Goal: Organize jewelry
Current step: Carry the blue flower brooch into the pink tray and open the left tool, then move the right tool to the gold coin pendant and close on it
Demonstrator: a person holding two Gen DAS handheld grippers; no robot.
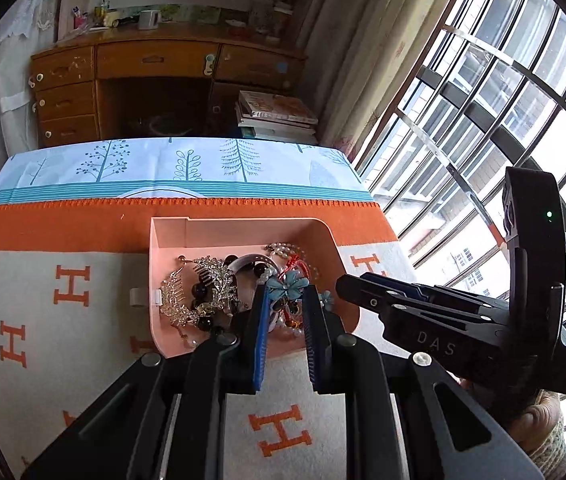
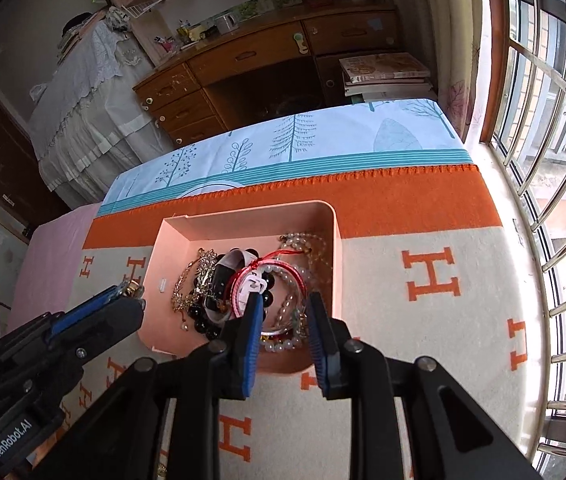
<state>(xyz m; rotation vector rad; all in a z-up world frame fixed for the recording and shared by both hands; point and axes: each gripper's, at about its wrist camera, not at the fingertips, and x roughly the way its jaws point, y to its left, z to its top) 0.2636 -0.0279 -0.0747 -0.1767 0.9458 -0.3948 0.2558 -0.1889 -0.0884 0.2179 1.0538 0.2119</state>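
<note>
left gripper (image 1: 285, 300): pinching a blue flower hair clip (image 1: 287, 285) between the pads, right over the near-right part of the pink tray (image 1: 243, 226). In the right cam, seen from the side (image 2: 131, 296) at the tray's left wall w/ something glittery at the tips.
right gripper (image 2: 283, 312): spread, nothing between the pads, hanging above the tray's near edge over the bangles.
where the stuff is: all piled in the pink tray on the orange-and-cream H blanket (image 1: 43, 280). Silver rhinestone comb (image 1: 199, 292) on the left, dark bead bracelet (image 1: 203, 308) under/beside it, pearl strand (image 2: 303, 240) far right, red cord bracelet (image 2: 279, 258) + clear bangle (image 2: 291, 300) mid-right, watch-like strap (image 2: 227, 268) in the centre.
handling guess: everything light. Clip looks stiff but petals prob fragile, so grab by the body, not the wings. Comb rigid w/ thin teeth, snaggy; take by the spine. Strands floppy + tangle-prone, lift slow from a loop. Bangle smooth, likely slippery; pinch across the band.
tangle risk: red cord overlaps the bangle and beads, could drag neighbours out.
edges: tray walls low, rounded corners; small tab (image 1: 145, 296) on the left wall.
open room: far half of the tray bare, lots of blanket left + right. Window bars (image 1: 483, 120) on the right, well apart. Grippers near each other, so mind a bump.
</note>
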